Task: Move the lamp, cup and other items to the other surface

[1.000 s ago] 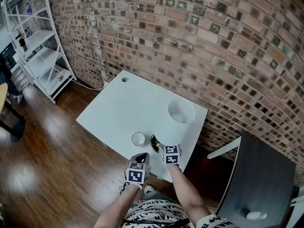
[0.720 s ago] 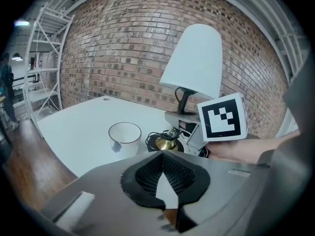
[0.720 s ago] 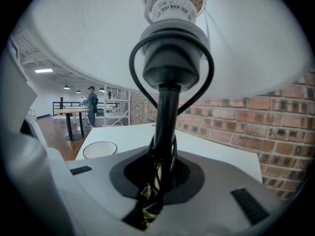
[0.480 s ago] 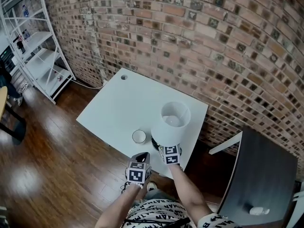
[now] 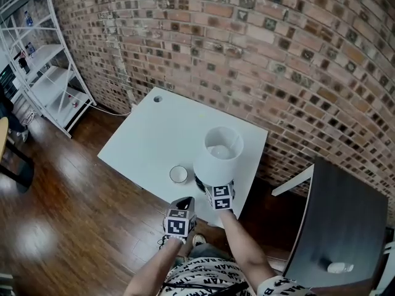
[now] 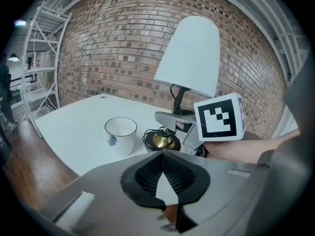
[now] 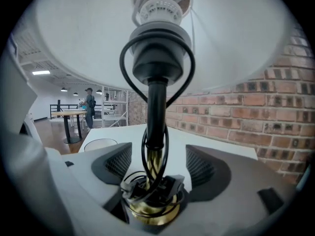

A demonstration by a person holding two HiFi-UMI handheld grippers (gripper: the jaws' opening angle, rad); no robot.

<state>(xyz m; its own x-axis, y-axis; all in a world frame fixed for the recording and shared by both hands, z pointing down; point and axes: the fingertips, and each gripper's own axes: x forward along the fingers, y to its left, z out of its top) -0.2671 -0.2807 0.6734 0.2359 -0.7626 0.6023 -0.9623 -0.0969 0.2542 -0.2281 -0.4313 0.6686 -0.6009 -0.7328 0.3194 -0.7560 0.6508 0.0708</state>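
Note:
A lamp with a white shade (image 5: 217,154) stands near the front edge of the white table (image 5: 154,128), its brass base wrapped in black cord. My right gripper (image 5: 211,185) is at that base. Its jaws are opening, and the lamp stem (image 7: 156,107) stands between the pads (image 7: 115,163) with a gap on each side. A white cup (image 5: 178,174) sits just left of the lamp. My left gripper (image 5: 184,202) hovers off the table's front edge, shut and empty; its view shows the cup (image 6: 120,134), the lamp (image 6: 189,58) and the right gripper (image 6: 170,119).
A brick wall (image 5: 259,54) runs behind the table. A white shelving rack (image 5: 43,73) stands far left on the wooden floor (image 5: 68,221). A dark surface (image 5: 339,221) with a small white object (image 5: 340,267) is at the right. A person (image 7: 89,102) stands far off.
The lamp shade has shifted a little to the left, toward the cup, with the right gripper beneath it. The left gripper has stayed where it was.

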